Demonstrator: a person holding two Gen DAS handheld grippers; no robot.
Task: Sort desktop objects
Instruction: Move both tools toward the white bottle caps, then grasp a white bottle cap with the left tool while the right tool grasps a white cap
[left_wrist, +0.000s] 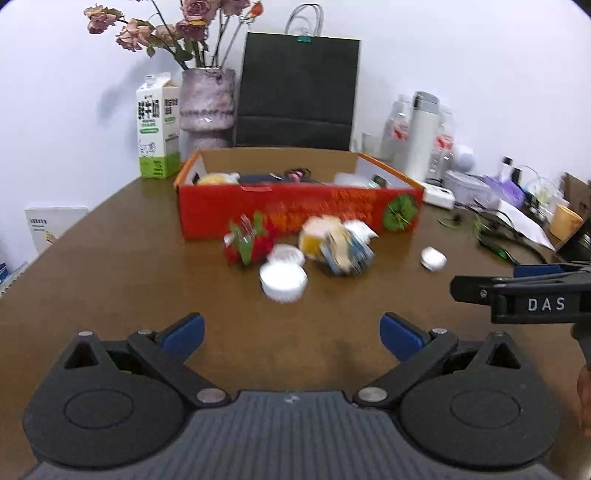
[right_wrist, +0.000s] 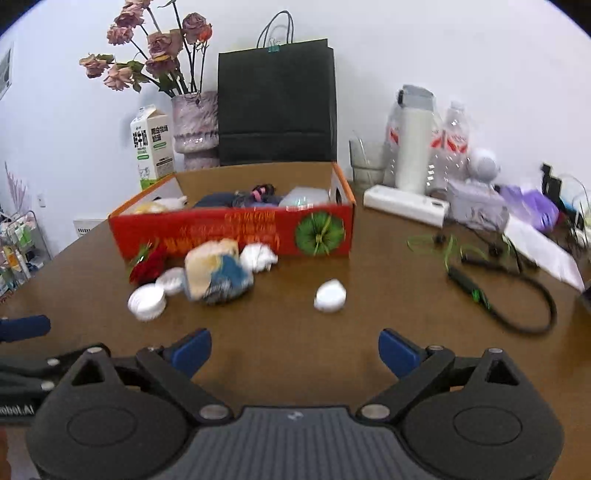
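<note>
**Both grippers wide over the brown table**

A brown table (left_wrist: 110, 266) stands against a white wall, with a red box (left_wrist: 295, 210) near its far edge. The left gripper (left_wrist: 291, 332) and right gripper (right_wrist: 294, 350) point slightly down at the tabletop, side by side, fingers spread, nothing between them. Blurred litter lies just before the box: red wrapper (left_wrist: 247, 243), white caps (left_wrist: 283, 275), crumpled pack (right_wrist: 218, 275). Another white cap (right_wrist: 330, 295) sits apart. Only the right view shows the cable (right_wrist: 517, 295) toward the right edge.

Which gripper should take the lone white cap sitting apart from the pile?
Right, probably. The white cap lies nearly straight ahead of the open right gripper; from the left gripper it sits far off to the right.
</note>
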